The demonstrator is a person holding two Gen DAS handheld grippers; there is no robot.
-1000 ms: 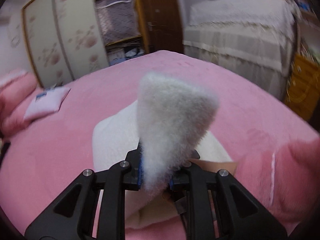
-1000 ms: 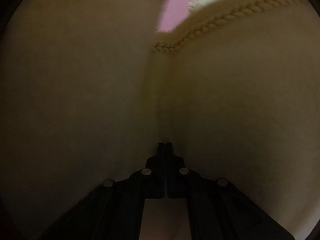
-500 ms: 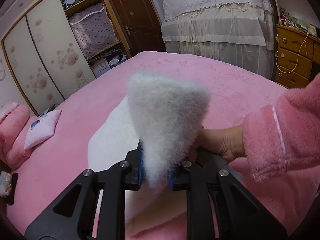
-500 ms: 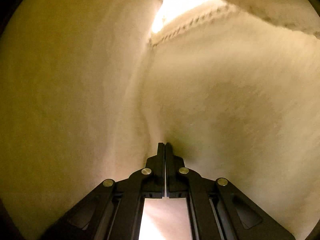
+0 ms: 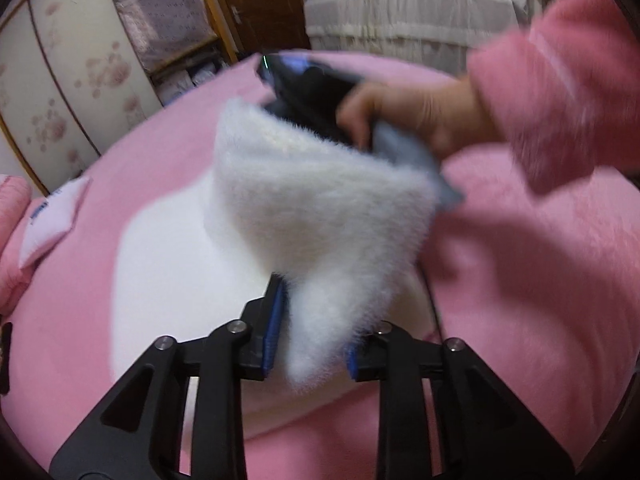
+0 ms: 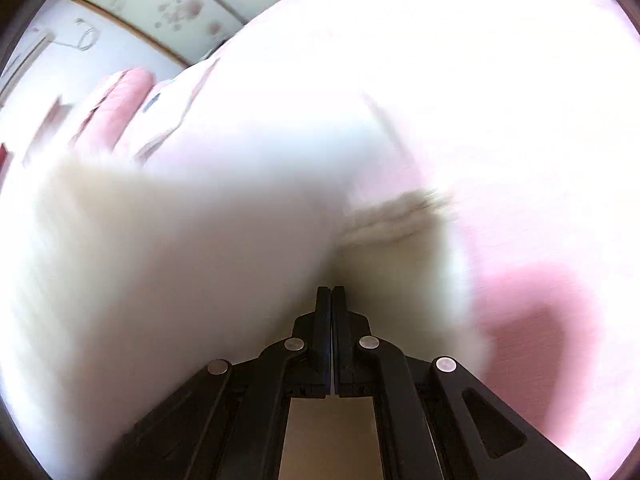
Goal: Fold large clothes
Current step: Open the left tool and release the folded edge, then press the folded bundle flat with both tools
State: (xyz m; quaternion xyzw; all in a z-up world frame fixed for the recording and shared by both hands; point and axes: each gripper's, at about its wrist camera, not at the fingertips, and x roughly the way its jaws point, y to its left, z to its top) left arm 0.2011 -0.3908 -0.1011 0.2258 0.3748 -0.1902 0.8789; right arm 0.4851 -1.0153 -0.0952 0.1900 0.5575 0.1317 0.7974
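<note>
My left gripper, fingers just easing apart, straddles the fluffy white garment; my right gripper is clamped tight. Pink bed lies open around.

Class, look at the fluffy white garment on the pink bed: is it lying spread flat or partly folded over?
Partly folded. The white garment has a flap lifted between the left gripper fingers, whose jaws have just been opening, over the rest lying flat on the bed.

Left gripper jaws have just been opening, white fluffy garment still between them. Right gripper now out from under the garment folds, bed visible.
</note>
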